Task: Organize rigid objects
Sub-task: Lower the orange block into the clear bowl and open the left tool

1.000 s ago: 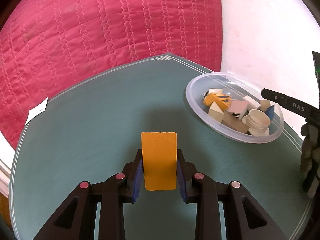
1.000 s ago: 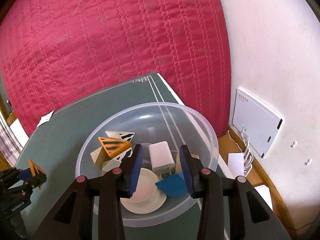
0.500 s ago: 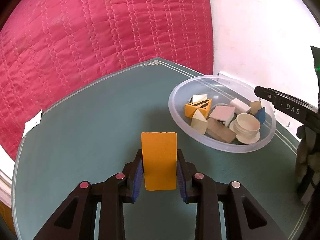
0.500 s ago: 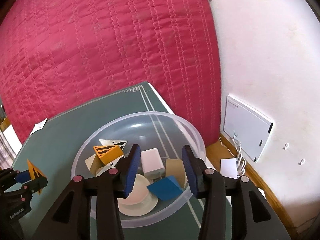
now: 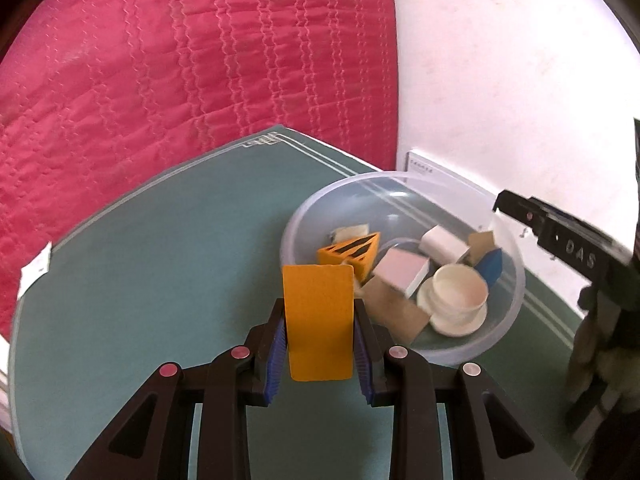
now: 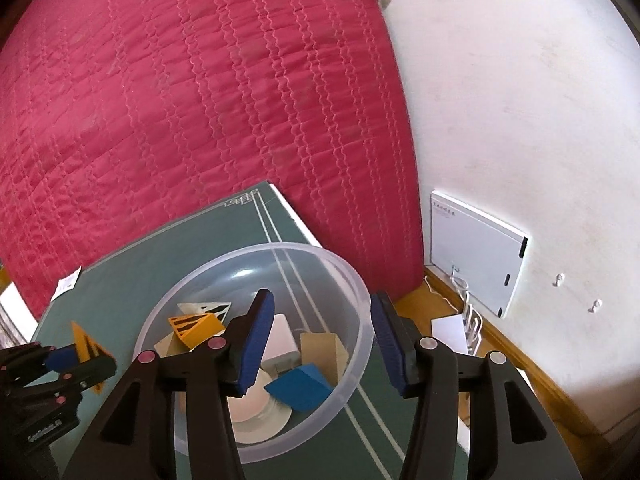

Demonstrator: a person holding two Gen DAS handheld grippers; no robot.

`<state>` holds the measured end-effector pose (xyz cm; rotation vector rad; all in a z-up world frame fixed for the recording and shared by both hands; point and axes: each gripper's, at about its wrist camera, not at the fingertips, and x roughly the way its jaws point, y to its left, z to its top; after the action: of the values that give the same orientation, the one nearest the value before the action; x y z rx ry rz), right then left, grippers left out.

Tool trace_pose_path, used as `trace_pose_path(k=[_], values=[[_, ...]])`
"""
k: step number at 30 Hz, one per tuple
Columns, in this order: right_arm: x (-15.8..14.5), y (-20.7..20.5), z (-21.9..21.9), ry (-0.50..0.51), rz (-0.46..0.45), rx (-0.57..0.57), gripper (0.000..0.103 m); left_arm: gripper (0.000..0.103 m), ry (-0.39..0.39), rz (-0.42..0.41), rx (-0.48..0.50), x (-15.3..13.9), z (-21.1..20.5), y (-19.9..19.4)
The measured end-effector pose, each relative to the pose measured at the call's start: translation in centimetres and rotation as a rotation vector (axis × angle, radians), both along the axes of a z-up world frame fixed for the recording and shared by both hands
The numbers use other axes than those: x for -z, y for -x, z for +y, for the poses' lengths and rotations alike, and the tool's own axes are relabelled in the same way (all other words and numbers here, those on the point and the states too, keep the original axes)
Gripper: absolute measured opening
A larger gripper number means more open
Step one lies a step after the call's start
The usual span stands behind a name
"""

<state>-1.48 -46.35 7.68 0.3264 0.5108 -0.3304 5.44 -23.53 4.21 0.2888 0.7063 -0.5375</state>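
Observation:
My left gripper (image 5: pixel 319 340) is shut on an orange block (image 5: pixel 319 320), seen end-on as a flat orange face, held just left of a clear plastic bowl (image 5: pixel 516 268). The bowl holds several pieces: an orange striped wedge (image 5: pixel 352 254), a pink-topped block (image 5: pixel 400 270), a white round piece (image 5: pixel 458 292), a blue block (image 6: pixel 300 386), a tan block (image 6: pixel 322 350). My right gripper (image 6: pixel 322 338) hovers above the bowl (image 6: pixel 352 280) with its jaws opening and nothing between them. In the right wrist view the left gripper (image 6: pixel 76 354) shows at the left edge with the orange block (image 6: pixel 86 344).
The bowl stands on a green mat (image 5: pixel 160 248) near its right edge. A red quilted cover (image 5: pixel 180 60) rises behind the mat. A white wall (image 6: pixel 520 120) with a white box (image 6: pixel 472 252) is to the right. A paper tag (image 5: pixel 36 268) lies at the mat's left edge.
My left gripper has carried the orange block right, close to the bowl. The right gripper's jaws have spread wider and it has lifted slightly above the bowl.

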Motion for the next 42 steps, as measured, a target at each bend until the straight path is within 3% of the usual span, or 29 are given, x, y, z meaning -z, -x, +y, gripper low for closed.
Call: trace_pose_path(k=[11,21,32,35,37,42], values=[[0.0,0.5,-0.4,-0.024,-0.006,0.029,0.052,0.032,0.059,0.082,0.082,0.2,-4.0,-2.5],[0.1,0.4,-1.0,-0.047,-0.006,0.043,0.053,0.032,0.02,0.089,0.133,1.0,-8.4,-4.1],[0.1,0.4,-0.9,-0.044,-0.006,0.041,0.053,0.032,0.013,0.12,0.122,2.3,-9.0,-5.4],[0.1,0.4,-0.9,-0.045,-0.005,0.041,0.053,0.042,0.031,0.128,0.121,2.2,-8.6,-5.5],[0.1,0.4,-0.9,-0.045,-0.005,0.041,0.053,0.054,0.043,0.119,0.123,2.0,-8.4,-5.3],[0.1,0.5,-0.8,-0.044,-0.004,0.041,0.053,0.068,0.055,0.093,0.109,1.3,-7.7,-4.9]])
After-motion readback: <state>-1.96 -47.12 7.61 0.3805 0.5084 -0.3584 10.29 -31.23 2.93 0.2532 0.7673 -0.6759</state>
